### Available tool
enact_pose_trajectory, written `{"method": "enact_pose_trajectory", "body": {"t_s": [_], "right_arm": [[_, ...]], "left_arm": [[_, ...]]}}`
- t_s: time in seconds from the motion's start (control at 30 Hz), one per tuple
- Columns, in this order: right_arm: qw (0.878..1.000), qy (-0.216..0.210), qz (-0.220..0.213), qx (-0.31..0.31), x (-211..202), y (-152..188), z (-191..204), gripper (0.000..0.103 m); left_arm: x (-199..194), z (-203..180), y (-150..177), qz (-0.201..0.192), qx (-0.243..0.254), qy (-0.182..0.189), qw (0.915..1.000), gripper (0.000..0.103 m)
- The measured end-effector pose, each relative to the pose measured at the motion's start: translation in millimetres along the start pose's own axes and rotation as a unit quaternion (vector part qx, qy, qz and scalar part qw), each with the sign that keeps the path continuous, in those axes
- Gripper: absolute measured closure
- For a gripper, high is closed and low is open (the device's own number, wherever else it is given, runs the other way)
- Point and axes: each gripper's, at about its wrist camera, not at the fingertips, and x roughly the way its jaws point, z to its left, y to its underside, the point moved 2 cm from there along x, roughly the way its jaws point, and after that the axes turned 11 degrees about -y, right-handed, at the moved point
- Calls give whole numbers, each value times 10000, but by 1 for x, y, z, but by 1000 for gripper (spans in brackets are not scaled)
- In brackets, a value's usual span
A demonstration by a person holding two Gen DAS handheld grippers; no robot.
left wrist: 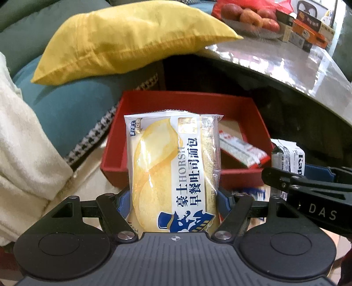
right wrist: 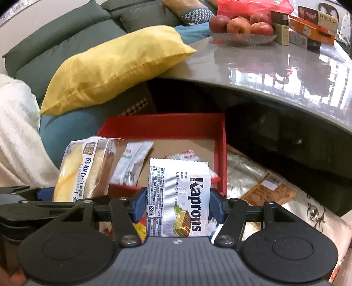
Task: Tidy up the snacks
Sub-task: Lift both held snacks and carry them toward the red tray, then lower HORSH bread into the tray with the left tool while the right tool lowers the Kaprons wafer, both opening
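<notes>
Gripping bread packet (left wrist: 173, 173), left tool (left wrist: 173, 202); right tool (right wrist: 178, 203) clamped on wafer packet (right wrist: 178, 198) near red box (right wrist: 224, 154)

I see a yellow fabric cushion (right wrist: 114, 68) upper left, red apples in a glass dish (right wrist: 244, 36) upper right on the glossy grey desk (right wrist: 275, 72).

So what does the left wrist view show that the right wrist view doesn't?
Only the left wrist view shows the printed front of the bread pack, held between the left gripper's jaws.

Only the right wrist view shows the Kaprons label on the wafer pack in the right gripper, a white-and-green packet in the box, and the patterned cover right of the box.

Both show the red box with a red-and-white packet inside, the yellow pillow, the table and the apples.
</notes>
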Motion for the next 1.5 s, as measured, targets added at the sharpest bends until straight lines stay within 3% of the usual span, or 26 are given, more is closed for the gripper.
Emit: {"method": "enact_pose_trajectory", "body": {"t_s": [0.37, 0.67, 1.5], "right_arm": [[9997, 13, -121, 216, 22, -30, -12, 48], [9995, 38, -64, 323, 52, -50, -22, 48], [9983, 145, 452, 337, 122, -51, -44, 48]], "left_arm": [[2, 0, 3, 30, -230, -99, 9997, 25], [25, -2, -14, 122, -326, -185, 9992, 25], [89, -13, -17, 567, -292, -539, 9965, 25]]}}
